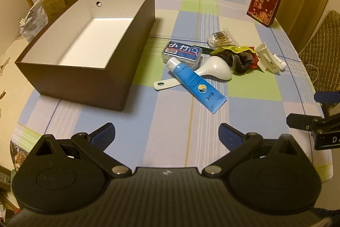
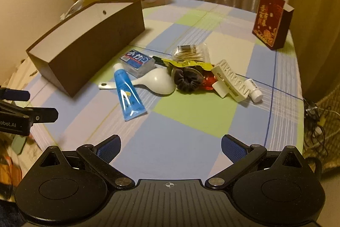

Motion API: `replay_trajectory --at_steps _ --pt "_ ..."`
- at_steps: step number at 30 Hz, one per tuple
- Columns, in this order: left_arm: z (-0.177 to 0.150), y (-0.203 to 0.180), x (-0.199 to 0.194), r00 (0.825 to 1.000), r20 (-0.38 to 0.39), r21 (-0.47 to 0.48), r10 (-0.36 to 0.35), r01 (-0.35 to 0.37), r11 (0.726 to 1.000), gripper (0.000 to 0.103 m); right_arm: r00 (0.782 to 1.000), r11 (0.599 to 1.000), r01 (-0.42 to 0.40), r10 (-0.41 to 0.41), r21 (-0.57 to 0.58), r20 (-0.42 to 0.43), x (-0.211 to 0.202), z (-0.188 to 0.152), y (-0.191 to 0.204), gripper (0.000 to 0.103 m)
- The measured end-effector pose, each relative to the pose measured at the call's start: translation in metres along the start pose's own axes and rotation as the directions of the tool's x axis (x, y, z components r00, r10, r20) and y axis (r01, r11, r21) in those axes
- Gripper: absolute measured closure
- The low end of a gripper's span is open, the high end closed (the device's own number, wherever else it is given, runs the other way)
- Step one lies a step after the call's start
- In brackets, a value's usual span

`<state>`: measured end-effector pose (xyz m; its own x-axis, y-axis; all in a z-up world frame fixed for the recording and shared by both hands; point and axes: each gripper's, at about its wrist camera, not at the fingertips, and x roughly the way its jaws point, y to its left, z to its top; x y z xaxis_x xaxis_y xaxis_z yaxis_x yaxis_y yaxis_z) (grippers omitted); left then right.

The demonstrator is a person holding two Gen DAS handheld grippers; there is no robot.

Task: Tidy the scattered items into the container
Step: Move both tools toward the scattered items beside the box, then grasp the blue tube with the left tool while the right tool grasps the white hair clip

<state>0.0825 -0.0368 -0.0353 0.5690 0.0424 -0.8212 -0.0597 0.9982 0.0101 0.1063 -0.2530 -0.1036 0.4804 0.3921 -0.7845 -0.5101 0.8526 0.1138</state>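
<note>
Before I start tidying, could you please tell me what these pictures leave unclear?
- Brown box: right wrist view shows only the far inner wall; its near wall hides the floor.
- Black item behind the floss case: mostly covered in both views.
- Red wrapper: under the scrunchie and hair claw.
- Blue tube: print too small.

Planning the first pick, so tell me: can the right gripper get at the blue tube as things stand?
Probably yes. The right gripper is open and empty, the checked cloth between it and the blue tube is bare, and the tube lies on top of the white spoon's handle, with nothing over it.
</note>
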Motion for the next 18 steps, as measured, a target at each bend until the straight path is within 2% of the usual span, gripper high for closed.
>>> replay_trajectory --at_steps 2,10,13,16,18 --pt "0.003 -0.005 0.007 1.000 -0.010 -0.006 -0.003 0.003 1.000 0.002 1.000 1.000 -0.028 0.028 -0.009 0.007 0.003 0.002 -0.014 0.000" --pt "0.013 -0.021 0.036 0.999 -0.044 -0.034 -0.026 0.024 0.999 0.009 0.999 0.999 -0.038 0.039 -0.031 0.014 0.019 0.005 -0.058 0.000" --pt "0.016 -0.026 0.047 0.998 -0.055 -0.048 -0.040 0.038 0.998 0.014 0.999 0.997 -0.036 0.037 -0.063 0.014 0.027 0.005 -0.071 0.000" --pt "0.020 -0.031 0.058 0.996 -0.066 -0.067 -0.063 0.059 0.996 0.014 0.999 0.993 -0.043 0.045 -0.106 0.020 0.033 0.007 -0.084 0.000" --pt "0.022 -0.035 0.066 0.995 -0.070 -0.071 -0.070 0.065 0.995 0.020 0.999 0.989 -0.041 0.045 -0.141 0.026 0.038 0.011 -0.091 0.000"
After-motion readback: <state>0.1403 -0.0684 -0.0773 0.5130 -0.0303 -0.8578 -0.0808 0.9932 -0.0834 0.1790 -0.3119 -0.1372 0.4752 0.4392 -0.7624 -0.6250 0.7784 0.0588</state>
